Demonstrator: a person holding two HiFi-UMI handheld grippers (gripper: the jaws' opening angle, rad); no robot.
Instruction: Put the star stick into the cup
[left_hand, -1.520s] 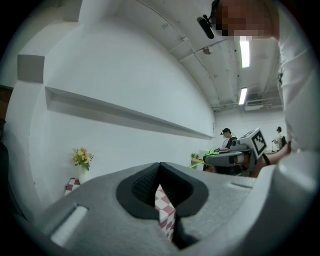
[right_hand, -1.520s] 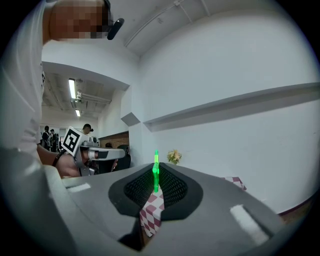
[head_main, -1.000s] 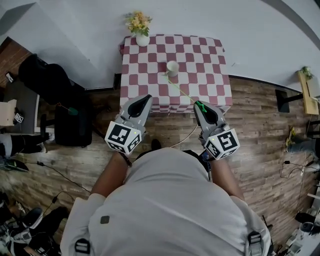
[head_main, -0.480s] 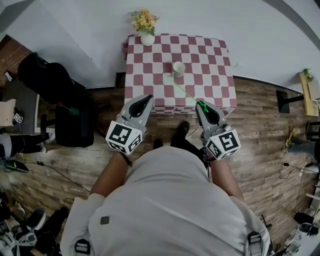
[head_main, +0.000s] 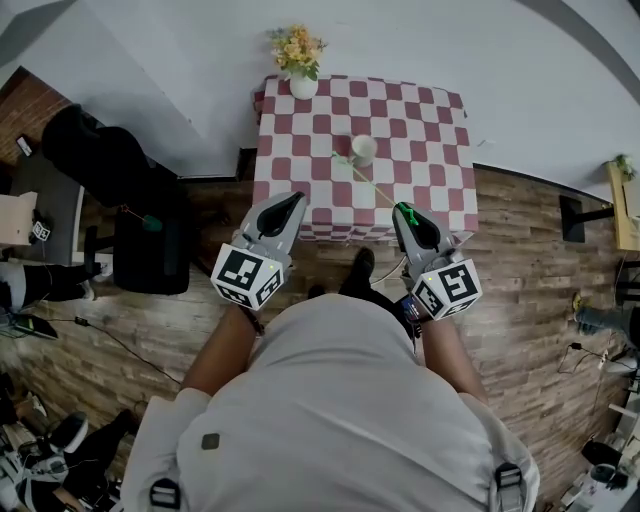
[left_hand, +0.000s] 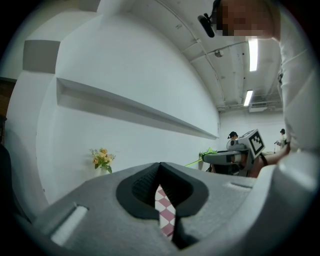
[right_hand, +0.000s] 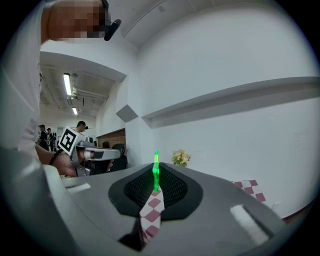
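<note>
A thin green star stick runs from my right gripper up and left over the front of the checkered table. Its far tip ends just left of the white cup, which stands upright near the table's middle. The right gripper view shows the jaws shut on the stick, whose green end pokes up past the gripper. My left gripper hangs level with it before the table's front edge, shut and empty, with only a sliver of cloth showing between its jaws.
A white vase of yellow flowers stands at the table's back left corner. A dark chair with a bag sits left of the table. The person's shoe is on the plank floor below the table's front edge.
The table, cup and vase have drifted right and slightly nearer in the head view, and a shoe has stepped forward. Both grippers hold the same pose, stick still gripped.
</note>
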